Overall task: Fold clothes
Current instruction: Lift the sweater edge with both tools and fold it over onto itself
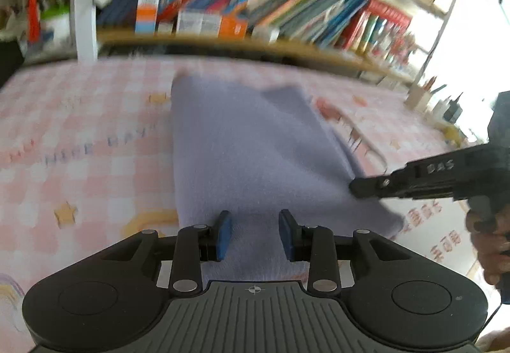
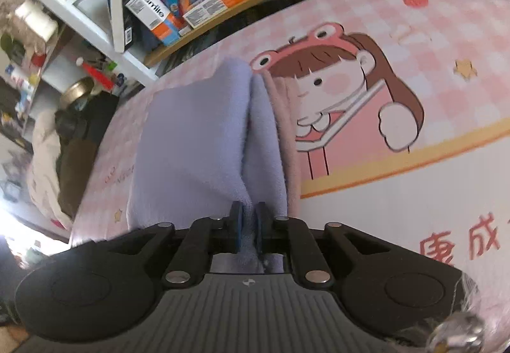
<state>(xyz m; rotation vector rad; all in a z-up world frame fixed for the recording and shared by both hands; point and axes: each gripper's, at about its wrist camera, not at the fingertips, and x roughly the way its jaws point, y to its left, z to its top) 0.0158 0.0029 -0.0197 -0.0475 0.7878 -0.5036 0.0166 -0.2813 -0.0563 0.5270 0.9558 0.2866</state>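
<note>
Left hand-held gripper: jaws wide, over lavender cloth.
Right hand-held gripper: pinching cloth edge.
Counter: pink checked cover.

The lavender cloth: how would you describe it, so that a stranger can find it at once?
Look at the pink checked cover below the bookshelf. On it lies the lavender cloth, a soft, plain rectangle. It alone has no print, and the right gripper pinches its edge, while the left gripper is open over it.
</note>
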